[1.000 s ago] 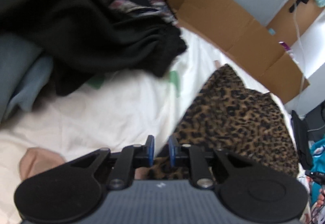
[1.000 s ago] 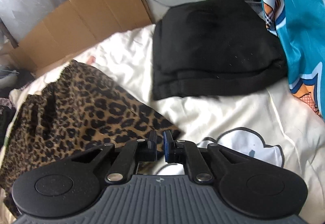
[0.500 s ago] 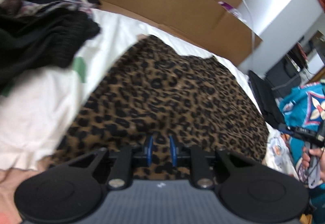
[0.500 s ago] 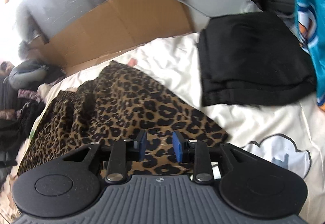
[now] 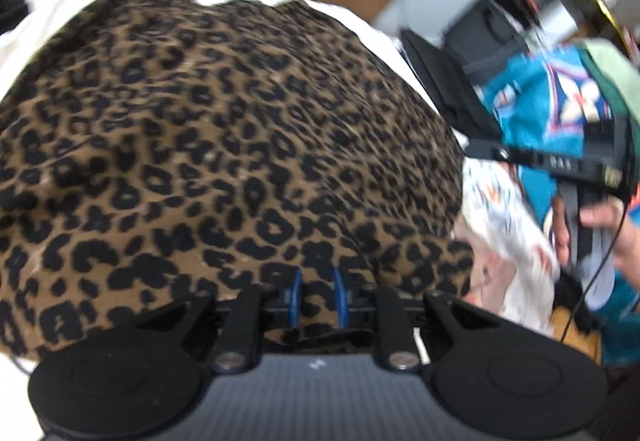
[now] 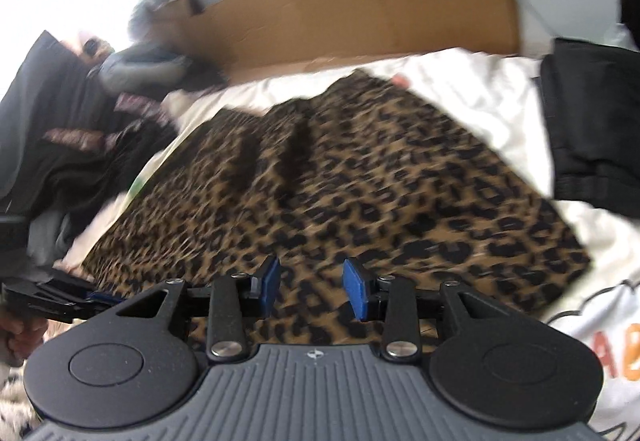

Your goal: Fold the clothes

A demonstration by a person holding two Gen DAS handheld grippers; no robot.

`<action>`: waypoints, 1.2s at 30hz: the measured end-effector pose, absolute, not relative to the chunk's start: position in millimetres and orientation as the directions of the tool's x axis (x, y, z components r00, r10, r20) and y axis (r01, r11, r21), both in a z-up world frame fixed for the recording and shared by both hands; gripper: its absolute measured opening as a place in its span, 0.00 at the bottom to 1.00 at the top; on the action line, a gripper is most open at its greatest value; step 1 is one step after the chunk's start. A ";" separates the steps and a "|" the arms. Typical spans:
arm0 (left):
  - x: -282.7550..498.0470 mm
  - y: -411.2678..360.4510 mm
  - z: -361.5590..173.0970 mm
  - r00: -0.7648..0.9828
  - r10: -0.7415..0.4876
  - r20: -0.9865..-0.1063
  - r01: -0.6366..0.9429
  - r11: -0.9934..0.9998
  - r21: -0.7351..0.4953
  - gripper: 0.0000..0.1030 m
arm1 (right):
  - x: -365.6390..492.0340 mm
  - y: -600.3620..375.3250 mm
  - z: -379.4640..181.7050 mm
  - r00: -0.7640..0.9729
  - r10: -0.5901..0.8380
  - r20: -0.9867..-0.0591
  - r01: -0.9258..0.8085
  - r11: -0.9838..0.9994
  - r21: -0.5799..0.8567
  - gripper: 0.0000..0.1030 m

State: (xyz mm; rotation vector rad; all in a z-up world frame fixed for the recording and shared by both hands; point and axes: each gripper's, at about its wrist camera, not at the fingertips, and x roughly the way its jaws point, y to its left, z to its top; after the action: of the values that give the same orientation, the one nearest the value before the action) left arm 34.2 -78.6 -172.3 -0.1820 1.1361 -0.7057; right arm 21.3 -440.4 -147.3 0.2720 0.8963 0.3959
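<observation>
A leopard-print garment lies spread flat on a white bed sheet. My left gripper hovers low over its near edge. The blue pads stand a narrow gap apart, and the print shows through that gap. My right gripper is over the near edge too, open wide with nothing between its pads. In the left wrist view the right gripper is at the right, held by a hand. The right wrist view shows the left gripper at the far left. Both views are motion-blurred.
A folded black garment lies right of the leopard cloth. Dark clothes are piled at the left. Cardboard lines the far side of the bed. Teal printed fabric hangs at the right.
My right gripper went from shut to open. Both grippers swung inward over the leopard garment, which now fills both views. The left pads widened slightly.
</observation>
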 end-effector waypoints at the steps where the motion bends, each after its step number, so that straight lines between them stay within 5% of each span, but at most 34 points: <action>1: 33.3 -81.3 -173.5 0.224 -0.600 -0.768 0.428 0.768 -0.476 0.17 | 20.0 -433.9 -148.8 0.550 0.446 -0.706 -0.232 0.894 0.384 0.41; 17: 14.7 -110.9 -192.4 0.106 -0.614 -0.782 0.500 0.713 -0.492 0.17 | 2.6 -380.4 -177.1 0.396 0.485 -0.780 -0.321 0.869 0.378 0.41; 28: 42.9 -98.0 -157.1 0.226 -0.633 -0.740 0.521 0.721 -0.458 0.17 | 5.4 -374.0 -166.9 0.349 0.518 -0.781 -0.368 0.842 0.395 0.41; 36: 73.8 -111.2 -179.1 0.277 -0.569 -0.774 0.458 0.787 -0.414 0.13 | 32.7 -343.3 -172.7 0.363 0.524 -0.771 -0.387 0.837 0.387 0.41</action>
State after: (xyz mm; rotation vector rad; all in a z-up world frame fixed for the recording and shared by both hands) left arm 73.8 -111.2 -179.1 -0.1173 1.0901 -0.6909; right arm 32.7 -343.3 -172.7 0.1484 1.0463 0.5887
